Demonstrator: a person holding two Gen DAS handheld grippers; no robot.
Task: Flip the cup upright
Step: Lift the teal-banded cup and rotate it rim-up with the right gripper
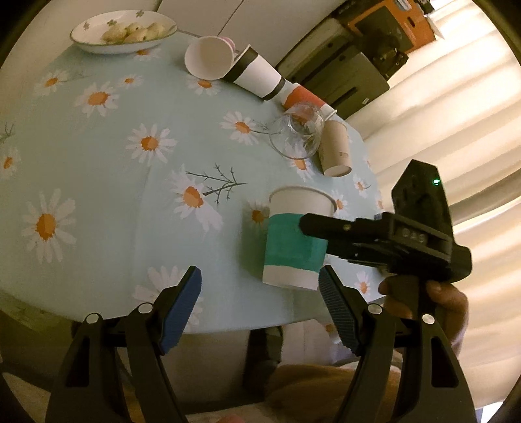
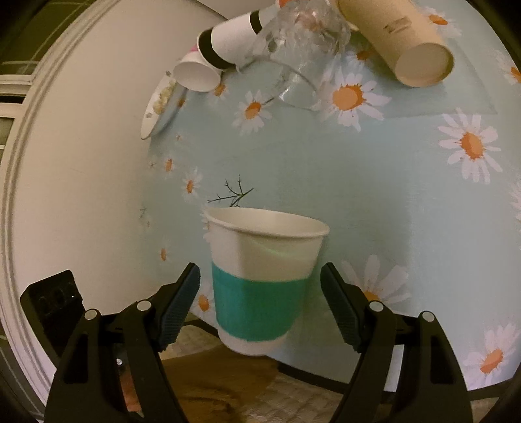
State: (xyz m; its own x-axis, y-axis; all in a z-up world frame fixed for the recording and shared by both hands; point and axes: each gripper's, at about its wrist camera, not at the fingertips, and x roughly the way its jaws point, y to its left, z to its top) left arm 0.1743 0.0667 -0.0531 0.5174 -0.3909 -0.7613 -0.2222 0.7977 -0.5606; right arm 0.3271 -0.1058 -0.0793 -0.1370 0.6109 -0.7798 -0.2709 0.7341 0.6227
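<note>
A white paper cup with a teal band [image 1: 294,240] stands upright near the front right edge of the daisy tablecloth [image 1: 114,182]. In the right wrist view the cup [image 2: 260,276] sits between the fingers of my right gripper [image 2: 260,306], which is open with gaps on both sides. In the left wrist view the right gripper's fingers [image 1: 325,227] reach around the cup from the right. My left gripper [image 1: 260,306] is open and empty, low at the table's front edge.
Several cups lie on their sides at the back right: a white cup [image 1: 208,57], a black-banded cup [image 1: 257,75], a red cup [image 1: 302,97], a clear glass [image 1: 298,130], a tan cup [image 1: 335,148]. A bowl of food [image 1: 123,31] stands far left.
</note>
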